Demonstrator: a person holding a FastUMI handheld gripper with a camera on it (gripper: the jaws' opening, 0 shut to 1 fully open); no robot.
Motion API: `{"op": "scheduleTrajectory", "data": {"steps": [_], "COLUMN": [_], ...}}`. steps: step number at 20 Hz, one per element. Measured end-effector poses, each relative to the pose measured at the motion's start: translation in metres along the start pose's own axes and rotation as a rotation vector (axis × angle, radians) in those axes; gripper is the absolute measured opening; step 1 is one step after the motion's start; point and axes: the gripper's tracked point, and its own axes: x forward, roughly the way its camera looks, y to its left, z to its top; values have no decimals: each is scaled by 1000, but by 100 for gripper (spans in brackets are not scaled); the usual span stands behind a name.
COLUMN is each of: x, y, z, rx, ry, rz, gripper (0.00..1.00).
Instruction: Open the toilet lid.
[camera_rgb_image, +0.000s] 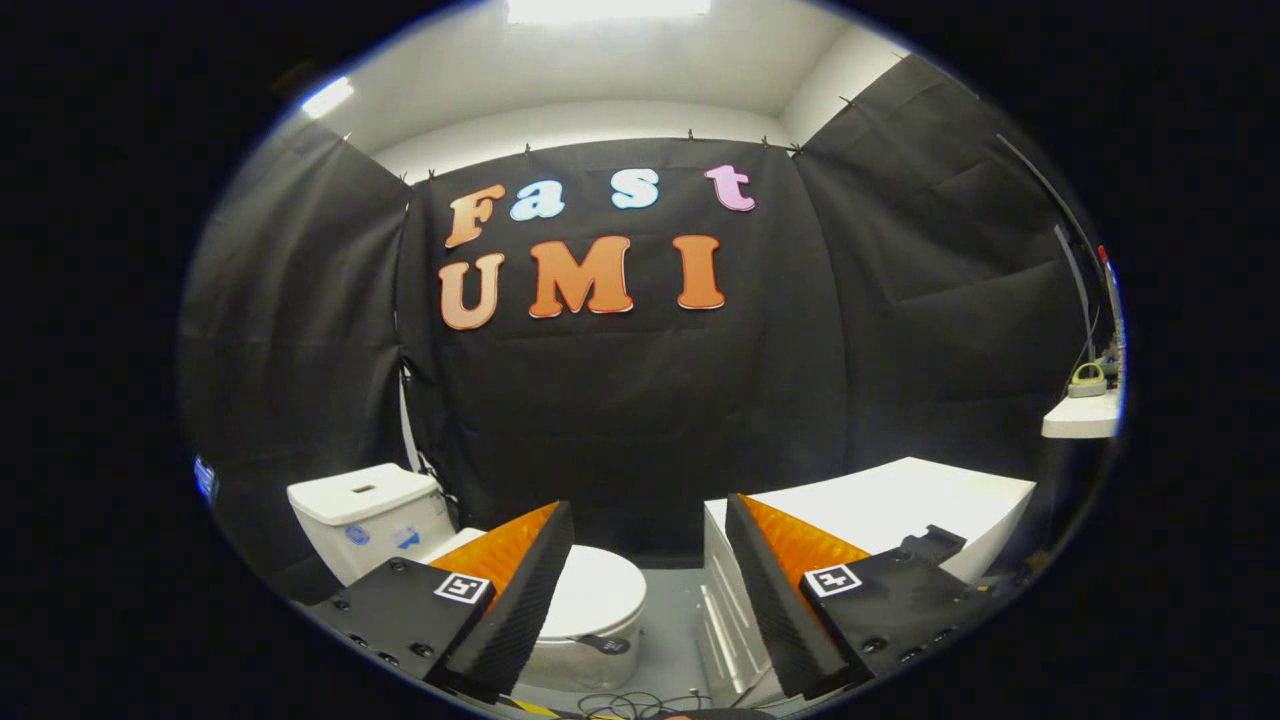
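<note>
A white toilet stands low on the floor, beyond and below my fingers, with its tank (365, 515) at the back left against the black wall. Its lid (595, 592) lies flat and closed over the bowl, partly hidden behind my left finger (520, 590). My gripper (650, 525) hovers above and in front of the toilet, open, with a wide gap and nothing between the fingers. The right finger (775, 590) sits over the edge of a white cabinet.
A white cabinet or box (900, 510) stands right of the toilet, close beside it. A small white shelf (1080, 415) with items juts from the right wall. Dark cables (625, 705) lie on the grey floor near the toilet's front.
</note>
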Motion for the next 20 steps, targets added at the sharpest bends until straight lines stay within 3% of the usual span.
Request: {"op": "scheduleTrajectory", "data": {"steps": [3, 7, 12, 16, 20], "x": [18, 48, 80, 84, 75], "y": [30, 68, 63, 34, 27], "z": [5, -50, -136, -190, -254], "rx": [111, 213, 400, 498, 512], "ry": [-36, 9, 149, 206, 287], "rz": [37, 47, -46, -174, -247], "gripper": [99, 98, 98, 99, 99]}}
